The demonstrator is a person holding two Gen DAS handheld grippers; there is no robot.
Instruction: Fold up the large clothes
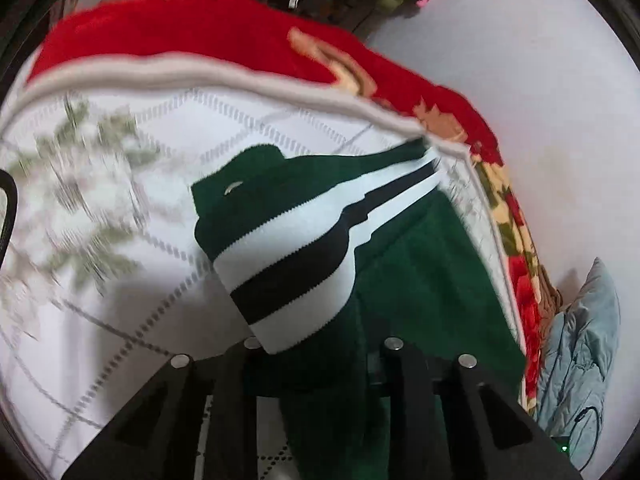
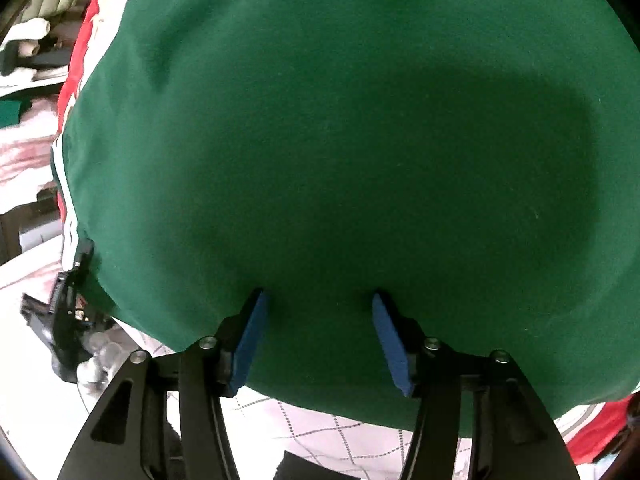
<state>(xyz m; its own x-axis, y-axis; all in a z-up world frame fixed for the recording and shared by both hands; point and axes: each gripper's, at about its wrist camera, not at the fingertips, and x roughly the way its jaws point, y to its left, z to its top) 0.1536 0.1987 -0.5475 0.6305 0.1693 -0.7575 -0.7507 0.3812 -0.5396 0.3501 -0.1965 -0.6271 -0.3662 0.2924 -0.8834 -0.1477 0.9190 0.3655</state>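
Green sweater (image 1: pixel 424 280): spread on the white quilted bed (image 1: pixel 120 320), striped sleeve clamped in left hand-held gripper (image 1: pixel 320 354). Right hand-held gripper (image 2: pixel 318 300): pads parted, resting on the cloth, nothing pinched. Risk judged: sleeve could be pulled free of a shallow grip, spoiling the fold.

sweater (image 1: pixel 420 280) on bedsheet (image 1: pixel 120 320) | blanket (image 1: pixel 200 36) behind sweater

A bed (image 1: pixel 120 280) with a white quilted cover carries everything. A green sweater (image 1: pixel 420 280) lies on it, and a red blanket (image 1: pixel 180 36) borders the bed's far edge
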